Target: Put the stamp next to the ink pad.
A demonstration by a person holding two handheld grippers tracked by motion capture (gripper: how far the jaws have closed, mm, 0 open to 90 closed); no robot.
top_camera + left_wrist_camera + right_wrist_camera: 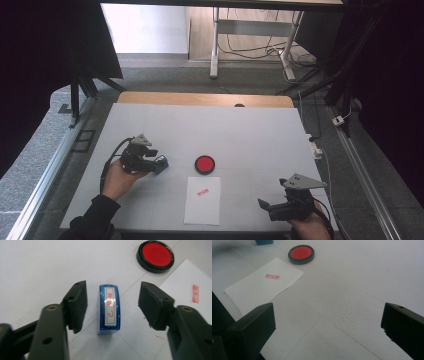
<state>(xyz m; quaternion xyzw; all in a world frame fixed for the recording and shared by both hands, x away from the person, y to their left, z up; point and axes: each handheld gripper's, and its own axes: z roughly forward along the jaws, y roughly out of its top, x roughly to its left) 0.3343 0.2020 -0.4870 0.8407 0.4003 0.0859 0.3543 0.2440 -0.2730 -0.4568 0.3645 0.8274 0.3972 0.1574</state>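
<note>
Two jaws of the left gripper [112, 306] stand wide apart on either side of the blue stamp [108, 308], touching neither face. It rests on the table [260, 130] left of the red ink pad [204, 164]. Judging by this, close squarely and evenly. The right gripper [328, 327] sits wide open and empty, near the stamped paper [202, 200].

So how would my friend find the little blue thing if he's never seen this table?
Start at the white table and find the round red ink pad near its middle. Look just left of that, between the open jaws of the left gripper: there stands the blue stamp, touching neither jaw. It is the one blue thing there, a small clear block with a white label of red characters on top.
</note>
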